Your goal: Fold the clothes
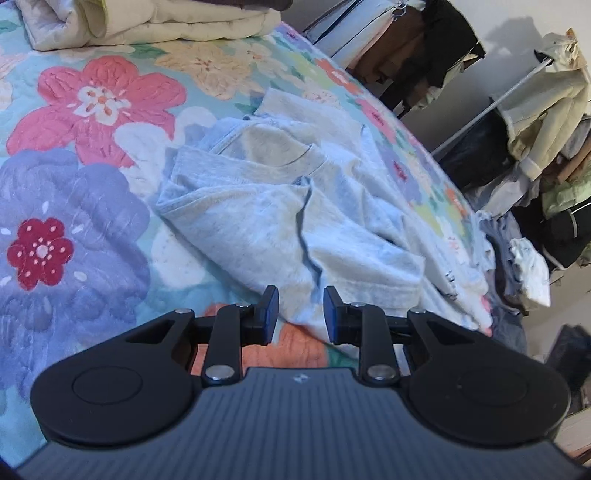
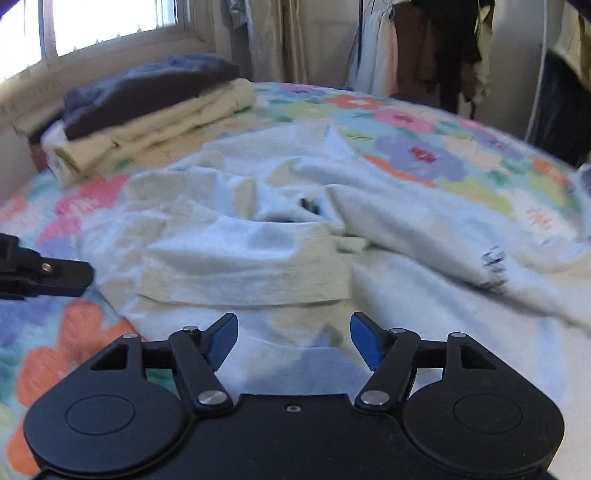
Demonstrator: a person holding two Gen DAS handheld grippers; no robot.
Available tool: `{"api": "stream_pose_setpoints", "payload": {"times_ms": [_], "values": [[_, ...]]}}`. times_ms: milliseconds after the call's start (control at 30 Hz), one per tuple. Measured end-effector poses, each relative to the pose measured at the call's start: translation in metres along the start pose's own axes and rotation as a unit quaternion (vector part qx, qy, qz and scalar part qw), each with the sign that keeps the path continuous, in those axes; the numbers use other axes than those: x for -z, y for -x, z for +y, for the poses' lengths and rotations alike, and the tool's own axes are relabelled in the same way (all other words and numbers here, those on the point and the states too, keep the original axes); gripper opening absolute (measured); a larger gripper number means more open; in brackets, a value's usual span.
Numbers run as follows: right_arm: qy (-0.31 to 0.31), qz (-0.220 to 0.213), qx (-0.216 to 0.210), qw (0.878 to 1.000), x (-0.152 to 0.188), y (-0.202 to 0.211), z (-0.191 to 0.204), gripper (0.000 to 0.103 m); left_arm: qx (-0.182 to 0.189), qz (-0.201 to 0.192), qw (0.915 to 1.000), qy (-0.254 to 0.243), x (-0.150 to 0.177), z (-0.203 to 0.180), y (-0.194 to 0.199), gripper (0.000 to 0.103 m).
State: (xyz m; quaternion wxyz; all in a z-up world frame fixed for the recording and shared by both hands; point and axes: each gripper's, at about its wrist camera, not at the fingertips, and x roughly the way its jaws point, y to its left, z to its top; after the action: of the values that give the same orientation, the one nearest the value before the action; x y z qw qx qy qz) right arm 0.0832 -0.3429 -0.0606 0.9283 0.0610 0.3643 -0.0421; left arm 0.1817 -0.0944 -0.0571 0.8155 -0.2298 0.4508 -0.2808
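A light grey-blue T-shirt (image 1: 295, 206) lies crumpled and partly folded on the floral bedspread (image 1: 92, 110). My left gripper (image 1: 301, 314) is open and empty, just above the shirt's near edge. In the right wrist view the same shirt (image 2: 258, 251) spreads across the bed in loose folds. My right gripper (image 2: 293, 341) is open wide and empty, low over the shirt's near part. The left gripper's fingers (image 2: 66, 275) show at the left edge of that view, beside the shirt's left edge.
A folded cream quilt (image 1: 147, 26) lies at the head of the bed, with a dark folded garment (image 2: 147, 88) on top. A rack of hanging clothes (image 1: 424, 55) and piled clothing (image 1: 535, 184) stand beyond the bed's far edge. A window (image 2: 92, 22) is behind the bed.
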Motion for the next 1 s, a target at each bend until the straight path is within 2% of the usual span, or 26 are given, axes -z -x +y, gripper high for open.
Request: {"api": "stream_pose_setpoints", "payload": {"times_ms": [100, 167, 200, 333, 367, 400, 433, 533, 600, 700, 800, 833, 967, 1000], "values": [[-0.049, -0.018, -0.006, 0.999, -0.008, 0.001, -0.015, 0.075, 0.027, 0.004, 0.9995, 0.015, -0.002, 0.002, -0.005, 0.035], [-0.058, -0.008, 0.031, 0.998, -0.015, -0.006, -0.015, 0.084, 0.028, 0.012, 0.9995, 0.011, 0.001, 0.000, -0.011, 0.035], [-0.054, -0.001, 0.042, 0.998, -0.018, -0.012, -0.014, 0.084, 0.028, 0.016, 0.9994, 0.008, 0.003, -0.001, -0.014, 0.035], [-0.067, 0.013, -0.010, 0.998, -0.025, -0.034, -0.015, 0.081, 0.016, 0.019, 0.9996, -0.011, 0.006, -0.007, -0.016, 0.037], [-0.065, 0.006, -0.024, 0.998, -0.026, -0.033, -0.012, 0.062, 0.007, 0.013, 0.9997, -0.017, 0.006, -0.008, -0.014, 0.038], [-0.059, -0.002, -0.032, 0.998, -0.025, -0.030, -0.007, 0.027, -0.003, 0.007, 0.9997, -0.022, 0.005, -0.008, -0.012, 0.041], [-0.050, -0.002, -0.034, 0.998, -0.025, -0.025, -0.002, 0.018, -0.013, 0.000, 0.9996, -0.025, 0.005, -0.007, -0.008, 0.041], [-0.033, -0.014, -0.045, 0.998, -0.023, -0.002, 0.010, 0.017, -0.018, -0.018, 0.9995, -0.020, 0.003, -0.004, 0.001, 0.041], [-0.066, -0.003, -0.078, 0.995, -0.022, 0.019, 0.009, 0.016, -0.006, -0.030, 0.9995, 0.001, 0.000, 0.002, 0.005, 0.041], [-0.150, 0.036, -0.157, 0.975, -0.012, 0.043, 0.003, 0.016, 0.010, -0.041, 0.9984, 0.037, -0.003, 0.011, 0.009, 0.049], [-0.196, 0.071, -0.216, 0.954, 0.006, 0.058, 0.001, 0.016, 0.010, -0.041, 0.9979, 0.048, -0.005, 0.015, 0.012, 0.053], [-0.203, 0.082, -0.223, 0.950, 0.012, 0.061, 0.000, 0.016, 0.004, -0.041, 0.9982, 0.045, -0.005, 0.015, 0.013, 0.053], [-0.213, 0.102, -0.222, 0.946, 0.031, 0.076, -0.004, 0.016, -0.031, -0.047, 0.9977, 0.037, -0.003, 0.016, 0.017, 0.054], [-0.235, 0.104, -0.229, 0.939, 0.035, 0.078, -0.008, 0.016, -0.042, -0.047, 0.9972, 0.040, -0.004, 0.017, 0.017, 0.055]]}}
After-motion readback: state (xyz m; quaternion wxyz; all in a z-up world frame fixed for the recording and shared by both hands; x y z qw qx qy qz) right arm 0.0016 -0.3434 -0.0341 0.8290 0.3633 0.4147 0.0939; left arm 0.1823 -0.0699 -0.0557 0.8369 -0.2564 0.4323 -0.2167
